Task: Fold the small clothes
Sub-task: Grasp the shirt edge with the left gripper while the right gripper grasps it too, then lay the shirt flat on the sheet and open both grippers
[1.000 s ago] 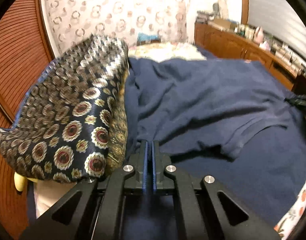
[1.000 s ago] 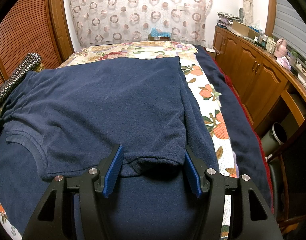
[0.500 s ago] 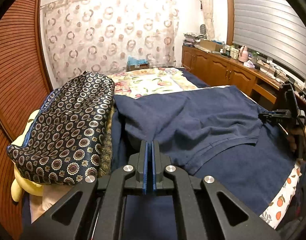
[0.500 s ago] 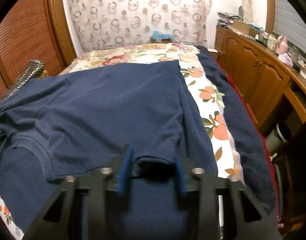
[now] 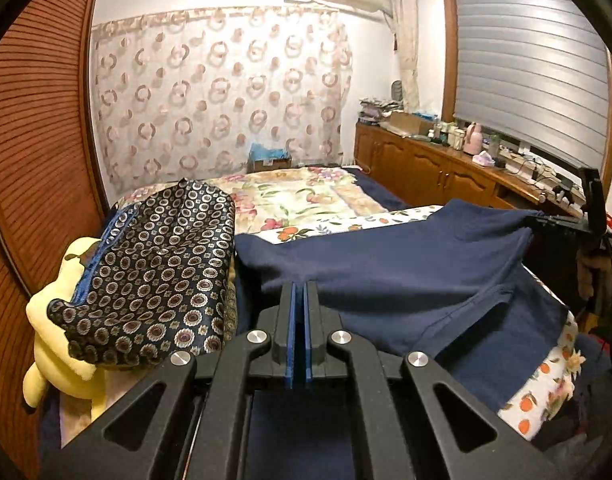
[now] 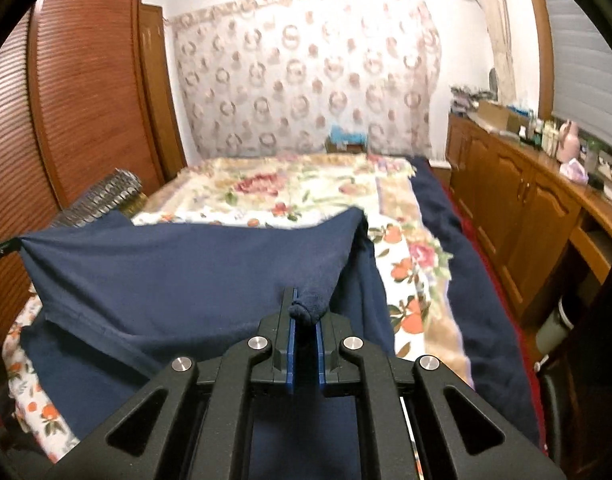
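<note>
Grippers point(image 5: 299, 292) point(image 6: 304, 312) pinch shirt point(image 6: 185, 272) — raised.

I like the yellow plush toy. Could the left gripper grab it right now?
Probably not yet. The left gripper is shut on the navy shirt, and the patterned cushion lies over most of the yellow plush toy.

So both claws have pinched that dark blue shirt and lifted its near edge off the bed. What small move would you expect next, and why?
Probably both carry the raised edge forward, away from the cameras. The left gripper is shut on the navy shirt, and the right gripper is closing with a bunched corner between its pads. The near edge hangs stretched between them while the far part lies on the floral bedspread, so carrying it over would fold the shirt in half.
</note>
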`<act>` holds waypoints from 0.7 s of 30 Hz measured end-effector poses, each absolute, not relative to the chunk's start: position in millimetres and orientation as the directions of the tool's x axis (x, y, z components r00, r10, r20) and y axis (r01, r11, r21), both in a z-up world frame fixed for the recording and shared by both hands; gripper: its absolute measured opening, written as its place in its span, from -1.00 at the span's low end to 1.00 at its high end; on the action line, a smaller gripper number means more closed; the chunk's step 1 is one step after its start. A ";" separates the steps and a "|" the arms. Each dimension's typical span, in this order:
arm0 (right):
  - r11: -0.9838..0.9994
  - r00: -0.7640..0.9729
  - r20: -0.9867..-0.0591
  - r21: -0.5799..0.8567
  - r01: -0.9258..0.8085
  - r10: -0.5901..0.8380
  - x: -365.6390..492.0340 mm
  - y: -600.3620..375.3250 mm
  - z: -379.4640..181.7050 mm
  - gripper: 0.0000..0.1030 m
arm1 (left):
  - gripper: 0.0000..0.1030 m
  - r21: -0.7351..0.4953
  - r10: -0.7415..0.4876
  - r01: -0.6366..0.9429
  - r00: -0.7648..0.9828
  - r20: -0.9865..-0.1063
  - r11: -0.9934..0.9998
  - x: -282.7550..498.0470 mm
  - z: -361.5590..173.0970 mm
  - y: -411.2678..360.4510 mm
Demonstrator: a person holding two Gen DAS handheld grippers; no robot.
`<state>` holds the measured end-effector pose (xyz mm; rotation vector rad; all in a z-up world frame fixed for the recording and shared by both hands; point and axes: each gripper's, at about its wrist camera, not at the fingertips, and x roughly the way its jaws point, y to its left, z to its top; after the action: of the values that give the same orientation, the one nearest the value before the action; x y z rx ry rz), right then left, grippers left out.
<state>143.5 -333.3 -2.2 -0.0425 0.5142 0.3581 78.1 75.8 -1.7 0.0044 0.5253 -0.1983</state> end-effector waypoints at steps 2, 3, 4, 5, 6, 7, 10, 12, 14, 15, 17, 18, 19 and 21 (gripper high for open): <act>0.931 0.812 -0.475 0.046 -0.361 0.338 127.8 -337.8 4.4 -0.86 | -0.92 -0.044 -0.192 0.197 0.848 -0.495 0.979 66.9 -1.0 75.7; 0.929 0.813 -0.470 0.042 -0.368 0.343 119.2 -339.9 6.3 -0.86 | -0.92 -0.045 -0.193 0.197 0.847 -0.495 0.979 61.4 -2.4 77.1; 0.926 0.811 -0.470 0.040 -0.375 0.349 111.2 -341.9 7.0 -0.86 | -0.92 -0.049 -0.195 0.197 0.845 -0.498 0.979 58.2 -4.4 79.7; 0.924 0.807 -0.475 0.038 -0.381 0.352 104.7 -344.5 5.0 -0.86 | -0.92 -0.055 -0.197 0.197 0.843 -0.500 0.979 53.2 -6.5 81.8; 0.922 0.804 -0.478 0.034 -0.385 0.354 97.7 -346.5 3.2 -0.86 | -0.92 -0.061 -0.198 0.194 0.842 -0.502 0.979 47.9 -8.9 83.8; 0.920 0.800 -0.483 0.028 -0.392 0.356 90.8 -347.8 1.2 -0.86 | -0.92 -0.067 -0.198 0.191 0.838 -0.508 0.979 44.0 -11.9 85.1; 0.913 0.783 -0.505 0.024 -0.407 0.363 77.8 -349.3 -4.0 -0.86 | -0.92 -0.089 -0.192 0.171 0.821 -0.537 0.981 36.6 -25.9 91.2; 0.913 0.772 -0.522 0.032 -0.407 0.362 72.5 -352.4 -6.7 -0.86 | -0.92 -0.093 -0.182 0.156 0.808 -0.561 0.983 36.1 -36.2 92.1; 0.913 0.756 -0.547 0.037 -0.406 0.359 70.1 -353.9 -14.4 -0.86 | -0.92 -0.106 -0.180 0.145 0.790 -0.586 0.984 36.3 -49.2 93.9; 0.914 0.748 -0.560 0.040 -0.404 0.355 70.1 -354.6 -20.3 -0.86 | -0.92 -0.115 -0.183 0.143 0.780 -0.598 0.983 36.2 -55.8 94.5; 0.918 0.730 -0.589 0.050 -0.394 0.346 72.2 -353.1 -31.1 -0.86 | -0.92 -0.115 -0.178 0.136 0.763 -0.621 0.984 35.5 -66.2 94.7; 0.919 0.716 -0.608 0.056 -0.391 0.342 75.8 -351.6 -36.8 -0.86 | -0.92 -0.114 -0.172 0.129 0.758 -0.629 0.985 34.7 -70.1 93.9; 0.919 0.707 -0.623 0.053 -0.390 0.336 78.7 -350.2 -41.6 -0.86 | -0.92 -0.113 -0.167 0.123 0.752 -0.638 0.986 35.3 -73.8 95.4; 0.923 0.706 -0.635 0.030 -0.384 0.314 82.4 -346.3 -46.9 -0.86 | -0.90 -0.122 -0.170 0.119 0.736 -0.655 0.985 37.5 -78.7 97.3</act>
<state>82.4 -346.3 -46.9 -0.1074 0.6852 0.3888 37.5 97.3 -78.7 -0.0731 0.7266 -0.1592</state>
